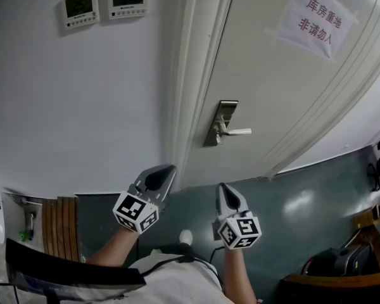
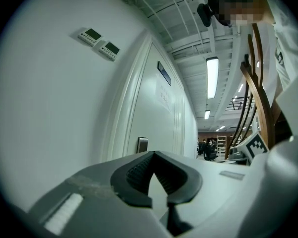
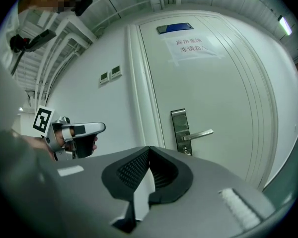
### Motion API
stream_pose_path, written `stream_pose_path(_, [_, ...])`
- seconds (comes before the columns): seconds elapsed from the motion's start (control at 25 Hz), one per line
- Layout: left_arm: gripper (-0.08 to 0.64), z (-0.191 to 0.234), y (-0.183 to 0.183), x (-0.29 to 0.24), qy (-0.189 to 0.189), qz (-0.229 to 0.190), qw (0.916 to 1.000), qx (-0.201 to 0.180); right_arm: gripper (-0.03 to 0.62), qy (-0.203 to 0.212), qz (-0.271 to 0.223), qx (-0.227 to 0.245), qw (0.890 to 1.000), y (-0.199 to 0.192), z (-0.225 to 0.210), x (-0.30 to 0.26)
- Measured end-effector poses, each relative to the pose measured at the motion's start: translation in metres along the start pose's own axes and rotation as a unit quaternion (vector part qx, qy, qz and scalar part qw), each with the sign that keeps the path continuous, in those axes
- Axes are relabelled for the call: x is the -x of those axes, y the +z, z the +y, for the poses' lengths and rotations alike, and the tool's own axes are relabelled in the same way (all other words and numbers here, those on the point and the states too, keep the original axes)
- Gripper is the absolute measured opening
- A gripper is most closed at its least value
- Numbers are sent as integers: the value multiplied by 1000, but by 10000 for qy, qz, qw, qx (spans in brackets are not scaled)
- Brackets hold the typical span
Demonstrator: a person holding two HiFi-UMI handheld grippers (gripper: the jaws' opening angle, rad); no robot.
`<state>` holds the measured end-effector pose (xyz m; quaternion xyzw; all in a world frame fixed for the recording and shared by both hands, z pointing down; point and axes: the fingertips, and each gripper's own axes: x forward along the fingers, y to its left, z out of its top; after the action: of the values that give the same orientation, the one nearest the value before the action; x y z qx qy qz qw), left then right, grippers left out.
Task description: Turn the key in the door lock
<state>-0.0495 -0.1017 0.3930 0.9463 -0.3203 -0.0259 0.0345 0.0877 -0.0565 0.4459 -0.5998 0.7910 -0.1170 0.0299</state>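
Both bare forearms reach forward from the body, the left forearm (image 1: 109, 252) angled up and right, the right forearm (image 1: 237, 277) nearly straight up the head view. Each hand is closed round a gripper.

The left gripper (image 1: 170, 169) sits below and to the left of the door handle (image 1: 235, 132), well apart from it. Its tip slants up and right, and its jaws meet at the tip with nothing between them.

The right gripper (image 1: 221, 186) sits almost straight below the door handle, also well apart, with its tip pointing up. Its jaws are likewise together and empty.

The grippers lie side by side, near each other but not touching.
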Motion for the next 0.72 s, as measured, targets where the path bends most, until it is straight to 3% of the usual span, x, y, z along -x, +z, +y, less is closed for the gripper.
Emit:
stream_pose_path(0.44, [3, 15, -17, -78, 307, 151, 9994, -16, 9, 227, 253, -586, 9977, -19, -81, -70])
stream_pose_path(0.72, [5, 26, -37, -108, 543, 337, 9980, -18, 10, 445, 514, -817, 9943, -39, -109, -110])
